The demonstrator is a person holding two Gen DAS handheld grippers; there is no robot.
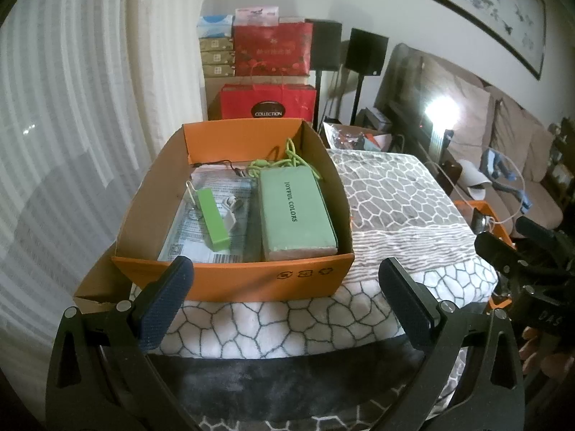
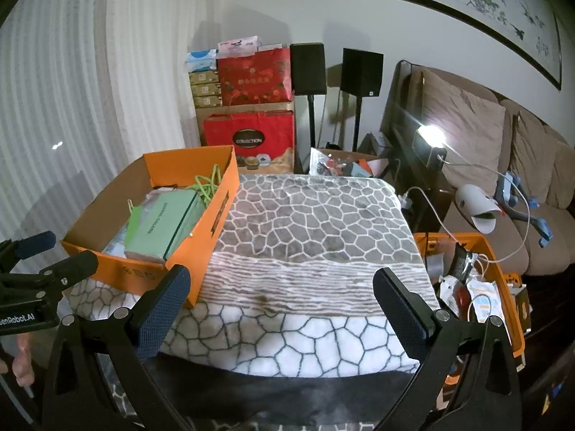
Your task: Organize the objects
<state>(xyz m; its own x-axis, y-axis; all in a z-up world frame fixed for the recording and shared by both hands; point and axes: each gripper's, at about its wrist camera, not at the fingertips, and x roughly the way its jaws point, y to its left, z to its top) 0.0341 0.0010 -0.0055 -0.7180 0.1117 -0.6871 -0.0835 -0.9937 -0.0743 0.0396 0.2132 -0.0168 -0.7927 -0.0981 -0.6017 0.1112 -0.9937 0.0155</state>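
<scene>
The orange box [image 1: 230,280] sits on the patterned blanket [image 2: 316,251], holding a green case [image 1: 296,215] at its right side, a small green power bank [image 1: 212,219] to the left of the case, and a green cord [image 1: 291,161] behind it. The left gripper [image 1: 285,301] hangs just before the box's front wall, fingers spread and empty. The right gripper [image 2: 282,309] hovers over the blanket to the right of the box, likewise spread and empty, with an orange crate [image 2: 503,287] of clutter further right.

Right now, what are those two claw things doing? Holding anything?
Left gripper: jaws open, holding nothing.
Right gripper: jaws open, holding nothing.
</scene>
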